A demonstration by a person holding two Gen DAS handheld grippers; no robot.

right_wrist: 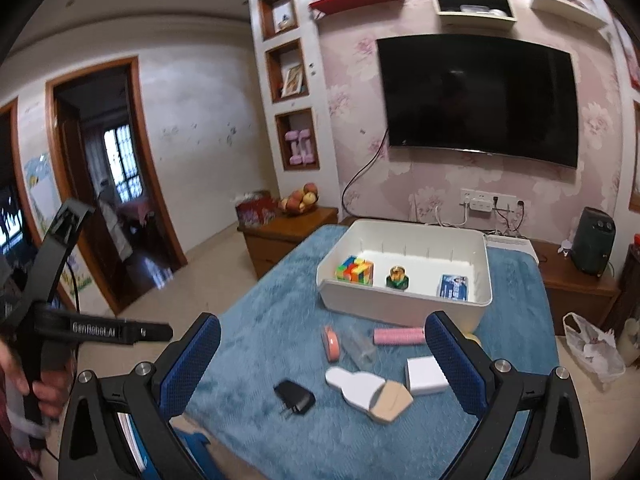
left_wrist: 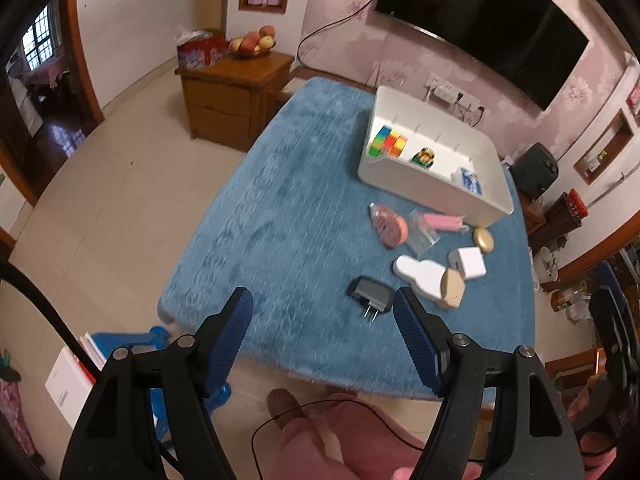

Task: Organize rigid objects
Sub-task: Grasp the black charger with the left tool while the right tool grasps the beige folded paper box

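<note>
1. Low in the left wrist view, the left claw [left_wrist: 322, 320] stands wide open and holds nothing. Just between its blue fingertips [left_wrist: 234, 322] lies the black charger [left_wrist: 370, 294] on the blue surface [left_wrist: 280, 216], with its prongs pointing down toward the claw. Its long axis runs slanted from upper left to lower right of the frame. Higher and to the right, the white bin [left_wrist: 430, 190] already keeps a colour cube [left_wrist: 388, 142].

2. Low in the right wrist view, the right claw [right_wrist: 322, 354] is wide open too, and empty. Here the black charger [right_wrist: 294, 396] sits at lower centre, a bit left of the middle of the gap. The white bottle [right_wrist: 368, 390] and the white box [right_wrist: 424, 374] lie closer to the right fingertip. The white bin [right_wrist: 400, 308] is above them. I judge that the left claw is nearer to the charger.
</note>
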